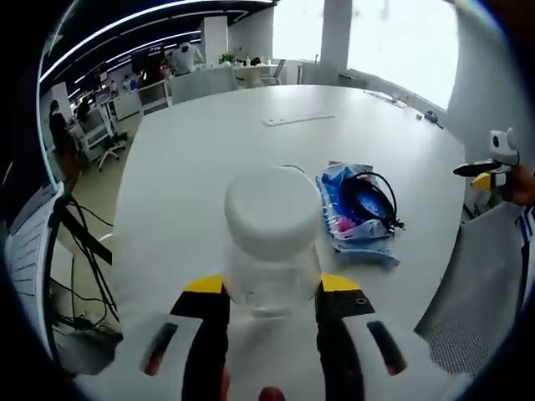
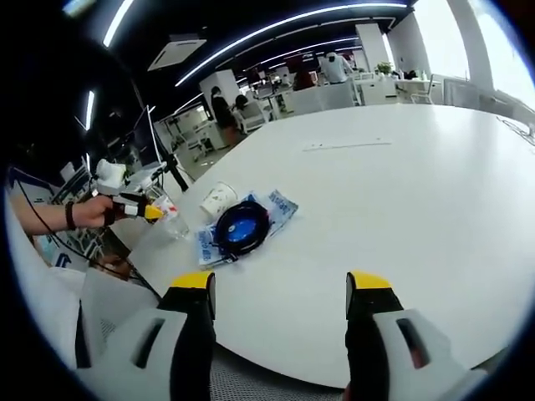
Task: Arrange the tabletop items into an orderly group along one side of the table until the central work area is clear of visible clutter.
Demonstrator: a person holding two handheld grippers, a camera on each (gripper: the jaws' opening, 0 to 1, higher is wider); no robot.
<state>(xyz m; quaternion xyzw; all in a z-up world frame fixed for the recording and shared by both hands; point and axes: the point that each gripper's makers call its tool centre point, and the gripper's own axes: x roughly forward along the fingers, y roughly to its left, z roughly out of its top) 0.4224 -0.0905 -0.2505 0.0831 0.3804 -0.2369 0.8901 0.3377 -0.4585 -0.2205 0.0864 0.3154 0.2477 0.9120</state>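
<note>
Left gripper view: left gripper (image 1: 272, 288) clamped on a clear jar (image 1: 272, 251) with a white lid (image 1: 272, 209), jaws pressed against the jar's lower sides, yellow tips level with its base. Jar held upright over the near part of the white table (image 1: 217, 142). Just right of the jar, flat on the table, a blue packet (image 1: 338, 236) with a black coiled cable (image 1: 369, 199) on top; jar and packet close, contact not clear. Far across the table, a thin pale strip (image 1: 298, 119). At the right edge, right gripper (image 1: 489, 171) seen small, off the table's rim. Chair mesh (image 1: 493, 276) at lower right, office desks (image 1: 125, 100) behind.

Right gripper view: right gripper (image 2: 280, 288) wide open, nothing between the jaws, held over the table's (image 2: 401, 184) near edge. Further left on the table, the packet (image 2: 279, 205) under the cable (image 2: 241, 227), with the jar's lid (image 2: 219, 199) next to them. Left gripper (image 2: 149, 210) reaching in from the left at the table's rim, a hand (image 2: 96, 212) behind it, gripping the jar (image 2: 171, 221), which shows only as a faint clear body. Thin strip (image 2: 347, 145) far off toward the table's middle.
</note>
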